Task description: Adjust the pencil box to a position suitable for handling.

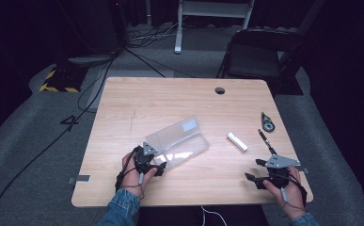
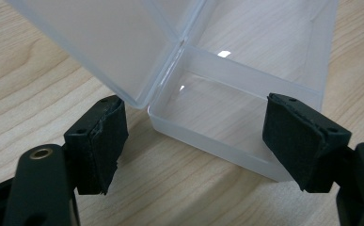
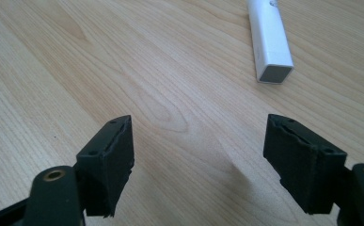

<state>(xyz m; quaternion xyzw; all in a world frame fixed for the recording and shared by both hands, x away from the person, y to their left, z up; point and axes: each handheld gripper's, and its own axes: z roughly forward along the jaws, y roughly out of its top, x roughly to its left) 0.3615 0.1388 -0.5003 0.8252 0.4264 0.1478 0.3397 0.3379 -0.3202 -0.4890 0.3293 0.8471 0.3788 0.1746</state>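
Wooden table (image 1: pixel 137 101) first: its near edge is cut off behind the forearms. On it, the clear plastic box (image 2: pixel 245 99) lies lid open, nothing visible inside. Left gripper (image 2: pixel 193 136) gapes wide around the box's near wall. Right gripper (image 3: pixel 201 150), wide too, holds nothing, the white stick (image 3: pixel 270 40) just beyond.

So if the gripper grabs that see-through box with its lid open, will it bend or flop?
Probably a little. The clear plastic box looks thin-walled and empty, so likely light, and its walls may flex under the left gripper, whose jaws stand open around one corner. The open lid hangs on a hinge, so it may swing. Smooth plastic might also slide on the table.
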